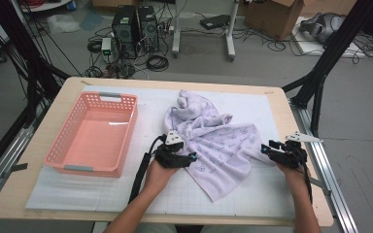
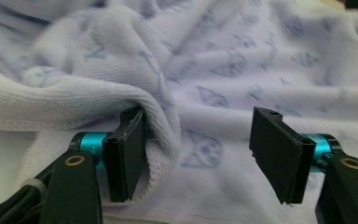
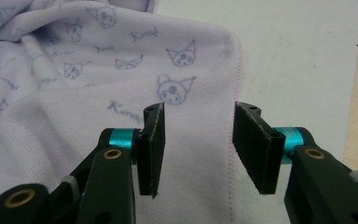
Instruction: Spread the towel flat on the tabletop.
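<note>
1. The left gripper (image 1: 190,156) has its jaws wide apart. A soft fold of the towel (image 1: 213,141) lies against one jaw, but nothing is pinched.
2. The right gripper (image 1: 266,148) has its jaws partly apart. The stitched edge of the towel runs between them, and the pads do not press on it.
3. The towel lies bunched up in the middle of the table (image 1: 272,97), on the white grid mat (image 1: 68,194), with one corner hanging toward the near edge.
4. The step looks like getting ready to grab the towel at two spots so it can be spread or folded. No hold is made yet.
5. Next, I think each gripper should slide onto an edge and close on it. The left one should take just one layer, since the cloth is piled up there.
6. The towel is pale purple, fuzzy and floppy, with little blue cat faces printed on it and a neat sewn hem.
7. A pink plastic basket (image 1: 53,155) full of small holes sits near the left edge of the table.
</note>
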Demonstrator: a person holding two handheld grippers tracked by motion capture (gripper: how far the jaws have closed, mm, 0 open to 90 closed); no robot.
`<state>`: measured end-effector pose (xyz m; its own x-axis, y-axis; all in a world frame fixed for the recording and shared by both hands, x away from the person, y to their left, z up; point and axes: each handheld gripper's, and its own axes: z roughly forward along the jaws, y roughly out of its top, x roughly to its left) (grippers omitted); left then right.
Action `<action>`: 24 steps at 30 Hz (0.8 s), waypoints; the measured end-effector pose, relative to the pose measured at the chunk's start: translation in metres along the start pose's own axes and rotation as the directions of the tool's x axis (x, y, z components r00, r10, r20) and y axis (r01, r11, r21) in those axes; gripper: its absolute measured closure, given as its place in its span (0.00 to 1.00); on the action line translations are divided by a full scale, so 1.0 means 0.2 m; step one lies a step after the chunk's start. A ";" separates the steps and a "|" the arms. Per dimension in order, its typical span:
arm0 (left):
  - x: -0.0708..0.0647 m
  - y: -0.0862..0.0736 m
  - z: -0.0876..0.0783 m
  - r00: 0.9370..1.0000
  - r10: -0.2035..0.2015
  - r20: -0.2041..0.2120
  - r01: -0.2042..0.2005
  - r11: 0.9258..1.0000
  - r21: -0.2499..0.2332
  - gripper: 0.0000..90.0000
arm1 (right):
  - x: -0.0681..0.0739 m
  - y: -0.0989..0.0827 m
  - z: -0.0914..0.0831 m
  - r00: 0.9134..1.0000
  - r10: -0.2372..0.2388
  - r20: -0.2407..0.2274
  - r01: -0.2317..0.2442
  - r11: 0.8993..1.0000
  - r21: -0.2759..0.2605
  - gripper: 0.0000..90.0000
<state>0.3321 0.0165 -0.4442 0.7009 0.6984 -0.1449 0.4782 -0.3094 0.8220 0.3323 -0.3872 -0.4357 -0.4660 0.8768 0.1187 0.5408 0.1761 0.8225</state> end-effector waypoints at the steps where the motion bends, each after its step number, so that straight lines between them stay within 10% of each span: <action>1: -0.01 0.00 0.01 1.000 0.009 0.003 -0.009 1.000 0.012 0.42 | 0.00 0.00 0.00 1.000 -0.006 0.002 0.006 1.000 -0.004 0.59; 10: -0.12 -0.01 0.07 0.984 0.171 -0.050 -0.166 0.983 0.081 0.36 | 0.00 0.00 0.01 1.000 -0.004 0.003 0.004 1.000 0.003 0.58; 14: -0.15 -0.02 0.06 0.976 0.219 0.000 -0.218 0.974 0.065 0.76 | 0.01 0.00 0.01 1.000 -0.013 0.002 0.013 1.000 -0.001 0.58; 18: -0.08 -0.01 0.03 0.987 0.162 0.008 -0.162 0.984 0.070 0.95 | 0.01 0.00 0.00 1.000 -0.008 -0.001 0.008 1.000 -0.004 0.58; 24: 0.09 -0.03 -0.10 0.988 0.088 -0.129 -0.084 0.996 0.038 0.96 | 0.00 0.00 -0.01 0.999 0.036 -0.011 -0.036 0.999 -0.027 0.58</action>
<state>0.3325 0.0433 -0.4404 0.6664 0.7456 0.0002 0.4375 -0.3913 0.8096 0.3312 -0.3871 -0.4338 -0.4541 0.8775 0.1544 0.5385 0.1323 0.8322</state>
